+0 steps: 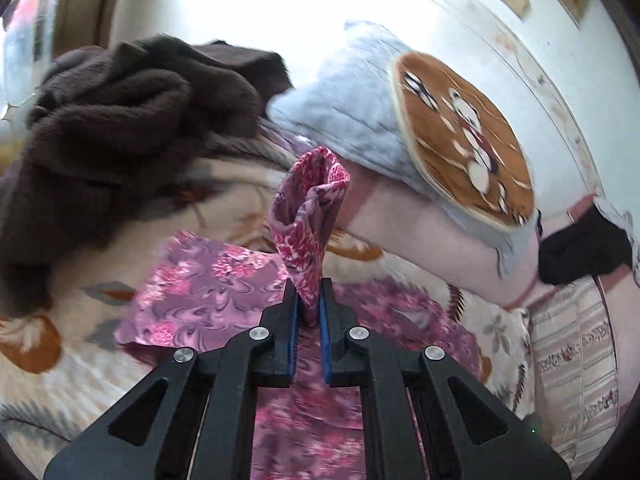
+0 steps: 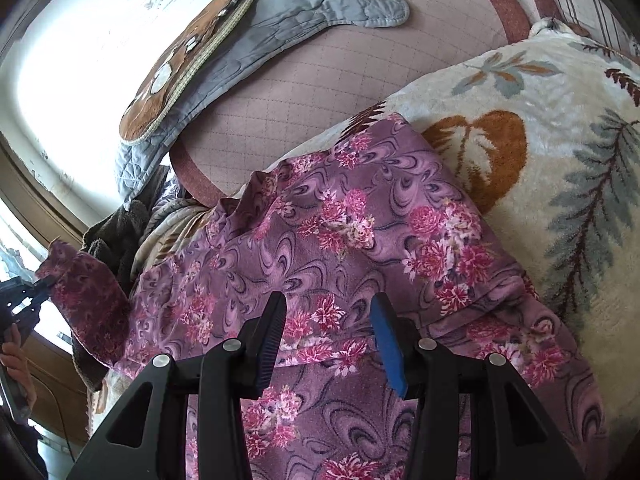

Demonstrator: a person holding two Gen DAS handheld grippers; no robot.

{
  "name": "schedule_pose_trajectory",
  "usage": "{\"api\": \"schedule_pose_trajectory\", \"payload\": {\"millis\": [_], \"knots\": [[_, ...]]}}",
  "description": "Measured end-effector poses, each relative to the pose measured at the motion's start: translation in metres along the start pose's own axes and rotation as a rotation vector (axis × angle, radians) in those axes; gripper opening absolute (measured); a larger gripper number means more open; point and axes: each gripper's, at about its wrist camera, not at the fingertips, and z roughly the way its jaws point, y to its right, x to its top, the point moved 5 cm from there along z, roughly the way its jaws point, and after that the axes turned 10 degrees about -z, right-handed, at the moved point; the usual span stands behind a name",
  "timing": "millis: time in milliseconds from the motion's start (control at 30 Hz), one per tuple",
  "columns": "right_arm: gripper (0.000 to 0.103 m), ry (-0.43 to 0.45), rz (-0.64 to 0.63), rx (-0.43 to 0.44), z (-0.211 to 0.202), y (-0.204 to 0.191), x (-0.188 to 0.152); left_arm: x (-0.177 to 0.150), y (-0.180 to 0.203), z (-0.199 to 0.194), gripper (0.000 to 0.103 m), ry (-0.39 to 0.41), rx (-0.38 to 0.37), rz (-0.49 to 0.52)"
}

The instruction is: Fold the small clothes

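The left hand-held gripper (image 1: 309,300) is clamped on a raised fold of the garment (image 1: 224,280), which we see standing up between its blue pads (image 1: 325,328). The right hand-held gripper (image 2: 328,320) hangs with its jaws apart over the garment, gripping nothing. The garment lies spread on the leaf-patterned blanket (image 2: 540,152), just beside a pink cushion (image 2: 320,80) and a brown towel (image 1: 120,100).

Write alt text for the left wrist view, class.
The left gripper pinches a lifted fold of the purple flowered garment between its fingers, above a leaf-patterned blanket. Behind lie a brown towel and a grey quilted pad.
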Motion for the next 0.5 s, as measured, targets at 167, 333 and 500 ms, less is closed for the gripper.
{"api": "schedule_pose_trajectory", "payload": {"millis": [167, 333, 500], "knots": [[0.047, 0.002, 0.021, 0.012, -0.002, 0.003, 0.002, -0.032, 0.030, 0.030, 0.007, -0.063, -0.036, 0.009], [0.047, -0.003, 0.058, 0.019, -0.003, 0.012, 0.003, -0.070, 0.058, 0.066, 0.007, -0.152, -0.071, -0.002], [0.047, -0.016, 0.087, 0.020, 0.001, 0.018, 0.000, -0.123, 0.074, 0.110, 0.007, -0.258, -0.053, 0.010]]}}
